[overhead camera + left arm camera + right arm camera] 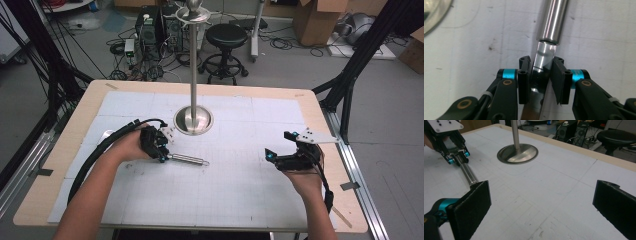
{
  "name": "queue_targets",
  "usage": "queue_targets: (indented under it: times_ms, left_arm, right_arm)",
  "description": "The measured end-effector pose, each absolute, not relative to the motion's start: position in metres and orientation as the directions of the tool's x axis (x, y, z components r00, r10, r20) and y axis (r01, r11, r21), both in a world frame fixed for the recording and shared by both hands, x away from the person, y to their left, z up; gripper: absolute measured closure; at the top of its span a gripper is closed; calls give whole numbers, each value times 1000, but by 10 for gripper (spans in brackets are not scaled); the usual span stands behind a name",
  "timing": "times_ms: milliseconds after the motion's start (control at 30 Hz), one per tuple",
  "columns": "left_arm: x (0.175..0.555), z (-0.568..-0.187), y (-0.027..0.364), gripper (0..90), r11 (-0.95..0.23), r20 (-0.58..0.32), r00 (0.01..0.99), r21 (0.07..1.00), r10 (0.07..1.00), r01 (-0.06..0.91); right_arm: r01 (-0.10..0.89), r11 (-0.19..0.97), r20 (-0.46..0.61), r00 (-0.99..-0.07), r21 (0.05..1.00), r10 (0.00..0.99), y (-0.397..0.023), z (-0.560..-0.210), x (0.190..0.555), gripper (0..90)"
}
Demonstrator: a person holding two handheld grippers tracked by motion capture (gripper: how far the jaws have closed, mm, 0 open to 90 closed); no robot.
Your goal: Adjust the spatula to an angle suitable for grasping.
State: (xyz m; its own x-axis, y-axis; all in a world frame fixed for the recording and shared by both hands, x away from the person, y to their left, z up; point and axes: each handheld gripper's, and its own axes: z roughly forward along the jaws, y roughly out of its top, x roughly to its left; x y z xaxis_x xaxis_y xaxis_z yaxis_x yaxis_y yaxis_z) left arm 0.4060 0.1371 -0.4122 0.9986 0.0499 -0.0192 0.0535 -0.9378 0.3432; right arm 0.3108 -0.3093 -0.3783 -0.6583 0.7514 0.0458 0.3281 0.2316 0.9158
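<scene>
I have 2 tongs on the bench [60, 150], 1 in each hand, and 1 loose metal rod [188, 159] to work on. My left tongs [541, 72] are closed around the thin polished end of that rod [543, 53]: in the left gripper view the 2 black pads sit on either side of it, the left pad [524, 75] against the metal and the right pad touching its other edge, so I count it as clamped. The rod lies flat on the white gridded mat [240, 185], its thicker barrel running away from the tongs toward the middle of the bench. My left forearm comes in from the bottom left, the hand [131, 145] wrapped round the gripper body and the jaws pointing level to the right along the rod.

My right tongs [541, 202] stand wide apart with nothing between them, 1 pad [471, 205] low at the left and the other at the right of the right gripper view. The right hand [305, 182] holds them level near the bench's right edge, aimed left at the rod, well apart from it.

Farther back stands 1 upright steel pole on 1 round base [193, 120], just beyond the rod. Past the bench, on the floor, I count 1 black stool [226, 37].
</scene>
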Motion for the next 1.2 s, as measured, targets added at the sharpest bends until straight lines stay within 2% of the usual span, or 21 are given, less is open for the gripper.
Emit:
queue_targets:
  times_ms: [267, 600, 1033, 1100, 1133, 1200]
  left_arm:
    - [396, -413, 133, 744, -929, -68, 996, 363, 50, 72]
    - [392, -413, 128, 745, -931, -53, 998, 360, 45, 61]
    - [387, -414, 98, 742, -922, -69, 998, 385, 14, 40]
    - [388, -415, 99, 732, -920, -72, 997, 390, 16, 43]
    - [387, -415, 100, 699, -916, -76, 997, 398, 25, 53]
    - [387, -414, 100, 561, -917, -52, 998, 394, 40, 58]
  right_arm:
    - [328, 227, 49, -658, 917, 751, -309, -378, 311, 6]
    - [325, 230, 45, -659, 918, 751, -309, -378, 311, 6]
    - [325, 227, 49, -661, 918, 749, -309, -378, 311, 6]
    - [325, 229, 48, -663, 918, 747, -309, -378, 311, 6]
    - [324, 229, 48, -663, 918, 747, -309, -378, 311, 6]
    - [323, 230, 46, -662, 918, 748, -310, -378, 311, 6]
